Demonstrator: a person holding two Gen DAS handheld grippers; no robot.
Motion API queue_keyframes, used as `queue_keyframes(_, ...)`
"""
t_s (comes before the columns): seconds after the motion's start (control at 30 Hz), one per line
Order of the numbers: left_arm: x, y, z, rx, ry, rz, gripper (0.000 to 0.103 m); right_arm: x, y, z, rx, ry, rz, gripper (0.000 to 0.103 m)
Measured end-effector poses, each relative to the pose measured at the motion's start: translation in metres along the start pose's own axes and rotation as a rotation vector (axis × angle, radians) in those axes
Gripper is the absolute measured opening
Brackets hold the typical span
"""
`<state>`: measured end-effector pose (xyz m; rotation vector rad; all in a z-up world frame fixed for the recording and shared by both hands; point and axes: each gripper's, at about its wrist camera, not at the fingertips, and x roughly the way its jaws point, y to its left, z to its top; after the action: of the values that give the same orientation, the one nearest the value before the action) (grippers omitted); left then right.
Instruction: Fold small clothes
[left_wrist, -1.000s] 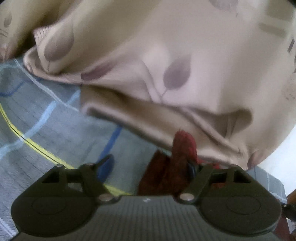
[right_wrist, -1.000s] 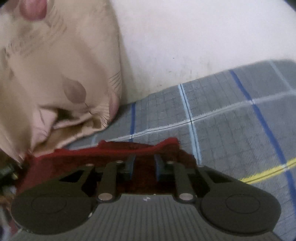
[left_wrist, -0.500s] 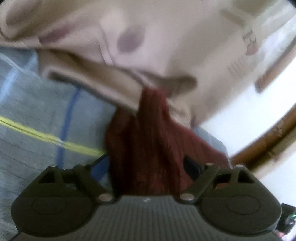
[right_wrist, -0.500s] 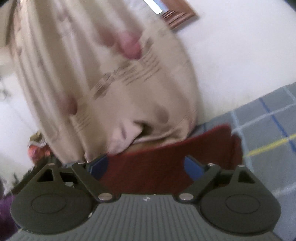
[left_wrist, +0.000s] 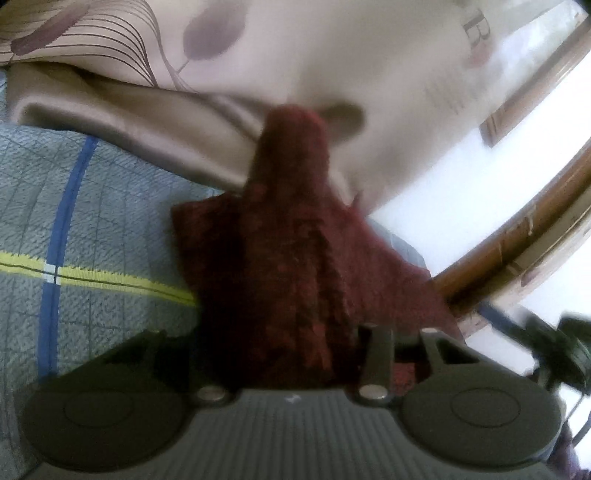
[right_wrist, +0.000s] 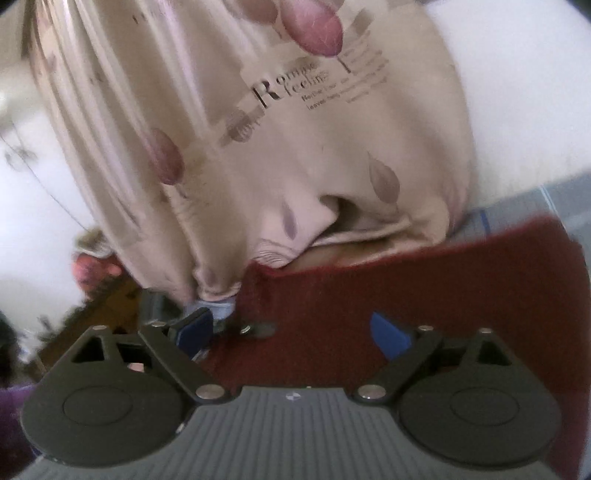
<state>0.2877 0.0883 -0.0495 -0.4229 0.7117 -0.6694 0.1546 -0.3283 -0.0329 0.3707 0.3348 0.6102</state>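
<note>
The dark red cloth (left_wrist: 295, 266) was seen bunched into a ridge between the fingers of the left hand-held gripper (left_wrist: 295, 354). The right finger (left_wrist: 376, 354) of that gripper was pressed against the cloth's edge, while the opposite finger was hidden behind the fabric; the jaws looked drawn in and closed on the cloth, though blur made the contact hard to confirm. Left of the cloth, a grey checked bedcover (left_wrist: 92, 229) with blue and yellow stripes was spread, and the cloth's lower left corner lay against it. Behind the cloth, a beige leaf-printed fabric (left_wrist: 258, 74) was heaped, and the top of the red ridge reached up to its folded hem. To the right of the cloth, a curved wooden frame (left_wrist: 517, 229) was seen.

In the right wrist view the same cloth (right_wrist: 424, 295) was stretched out flat and broad, filling the space ahead of the right hand-held gripper (right_wrist: 291, 336). That gripper's blue-padded fingers (right_wrist: 388, 334) were spread wide, one over the cloth and the other just past its left edge, with nothing clamped between them. Above the cloth, the beige fabric (right_wrist: 295, 147), printed with lettering, was hung in folds, its lower hem resting at the cloth's far edge.
</note>
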Motion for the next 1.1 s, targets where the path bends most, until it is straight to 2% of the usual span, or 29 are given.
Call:
queue_keyframes(0.03, -0.002, -0.002, 0.0, -0.01, -0.007, -0.003, 0.043, 0.016, 0.003, 0.008, -0.039, 0.024, -0.019, 0.056)
queue_keyframes(0.07, -0.003, -0.005, 0.001, -0.017, -0.011, -0.012, 0.043, 0.038, 0.002, 0.017, -0.052, 0.076, -0.05, 0.002)
queue_keyframes(0.1, -0.006, -0.008, 0.002, -0.014, -0.013, -0.019, 0.043, 0.055, -0.001, 0.022, -0.05, 0.105, -0.066, 0.009)
queue_keyframes(0.17, -0.009, -0.018, 0.005, -0.013, -0.012, -0.017, 0.041, 0.087, -0.008, 0.025, -0.039, 0.165, -0.079, 0.009)
queue_keyframes(0.23, -0.013, -0.03, 0.009, -0.017, -0.007, -0.012, 0.041, 0.118, -0.014, 0.02, -0.028, 0.242, -0.128, 0.009)
queue_keyframes(0.3, -0.014, -0.049, 0.012, 0.007, 0.003, -0.001, 0.038, 0.142, -0.025, 0.013, 0.003, 0.304, -0.192, 0.002)
queue_keyframes(0.37, -0.012, -0.067, 0.018, 0.005, 0.012, -0.005, 0.037, 0.152, -0.038, 0.008, 0.068, 0.319, -0.188, 0.0)
queue_keyframes(0.5, 0.004, -0.118, 0.024, 0.057, 0.056, -0.01, 0.037, 0.149, -0.062, 0.011, 0.252, 0.327, -0.112, 0.0)
queue_keyframes(0.53, 0.008, -0.129, 0.025, 0.077, 0.063, -0.025, 0.037, 0.14, -0.063, 0.013, 0.29, 0.291, -0.06, 0.003)
queue_keyframes(0.57, 0.011, -0.138, 0.026, 0.1, 0.072, -0.036, 0.037, 0.127, -0.065, 0.015, 0.324, 0.243, -0.015, 0.015)
queue_keyframes(0.63, 0.022, -0.144, 0.028, 0.079, 0.095, -0.036, 0.037, 0.1, -0.064, 0.011, 0.355, 0.185, -0.009, 0.019)
queue_keyframes(0.73, 0.042, -0.148, 0.026, 0.025, 0.122, -0.017, 0.037, 0.063, -0.063, -0.003, 0.443, 0.128, 0.109, 0.024)
queue_keyframes(0.83, 0.049, -0.158, 0.009, 0.002, 0.128, -0.043, 0.037, 0.023, -0.062, -0.024, 0.539, 0.079, 0.121, 0.024)
queue_keyframes(0.87, 0.049, -0.16, 0.003, -0.001, 0.122, -0.056, 0.037, 0.014, -0.067, -0.032, 0.6, 0.064, 0.146, 0.024)
queue_keyframes(0.93, 0.049, -0.152, -0.01, -0.099, 0.101, -0.132, 0.037, -0.007, -0.08, -0.051, 0.734, 0.015, 0.199, 0.028)
queue_keyframes(0.97, 0.051, -0.149, -0.016, -0.126, 0.092, -0.152, 0.037, -0.019, -0.083, -0.062, 0.79, -0.024, 0.226, 0.049)
queue_keyframes(1.0, 0.051, -0.15, -0.025, -0.098, 0.07, -0.156, 0.037, -0.029, -0.085, -0.07, 0.834, -0.061, 0.255, 0.075)
queue_keyframes(1.07, 0.051, -0.149, -0.041, -0.046, 0.024, -0.169, 0.037, -0.047, -0.086, -0.083, 0.899, -0.128, 0.313, 0.09)
queue_keyframes(1.1, 0.052, -0.147, -0.05, -0.044, 0.006, -0.185, 0.037, -0.054, -0.084, -0.084, 0.909, -0.145, 0.327, 0.09)
